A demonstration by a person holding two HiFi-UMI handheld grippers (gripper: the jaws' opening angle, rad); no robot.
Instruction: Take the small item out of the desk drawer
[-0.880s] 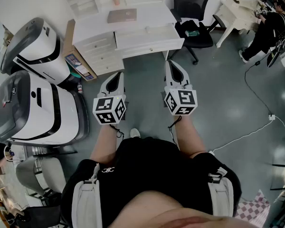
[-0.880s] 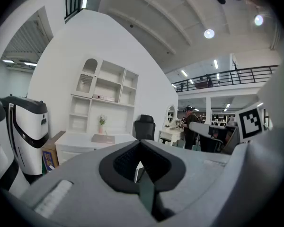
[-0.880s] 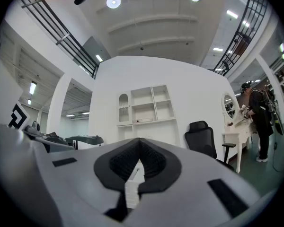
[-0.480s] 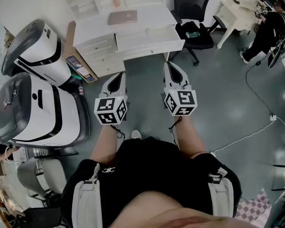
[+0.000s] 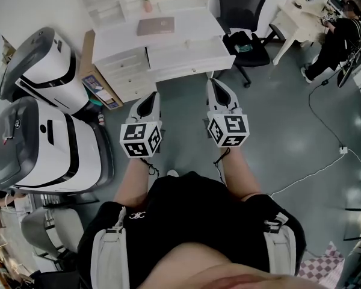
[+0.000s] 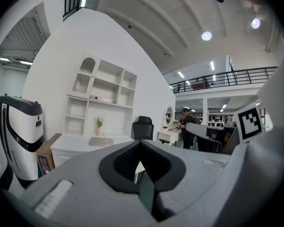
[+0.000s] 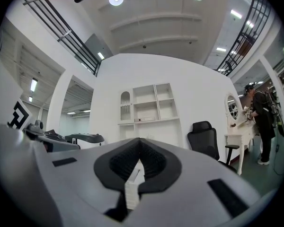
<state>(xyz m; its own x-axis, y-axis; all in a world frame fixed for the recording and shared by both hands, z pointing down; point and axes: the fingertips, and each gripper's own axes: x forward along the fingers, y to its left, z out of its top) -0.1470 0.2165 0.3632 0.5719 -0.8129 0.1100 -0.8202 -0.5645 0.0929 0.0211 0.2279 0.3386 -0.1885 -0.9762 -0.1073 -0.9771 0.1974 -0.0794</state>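
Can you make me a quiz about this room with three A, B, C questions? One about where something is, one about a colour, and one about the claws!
1. Where is the black chair?
A. On top of the desk
B. Next to the desk
C. Behind the person

2. What colour is the desk?
A. White
B. Red
C. Green

3. How are the left claw and right claw?
A. Both wide open
B. Each holding a box
C. Both shut and empty

Answers:
1. B: the head view shows the chair just right of the desk.
2. A: its top and drawers are white.
3. C: each gripper view shows jaws together with nothing between.
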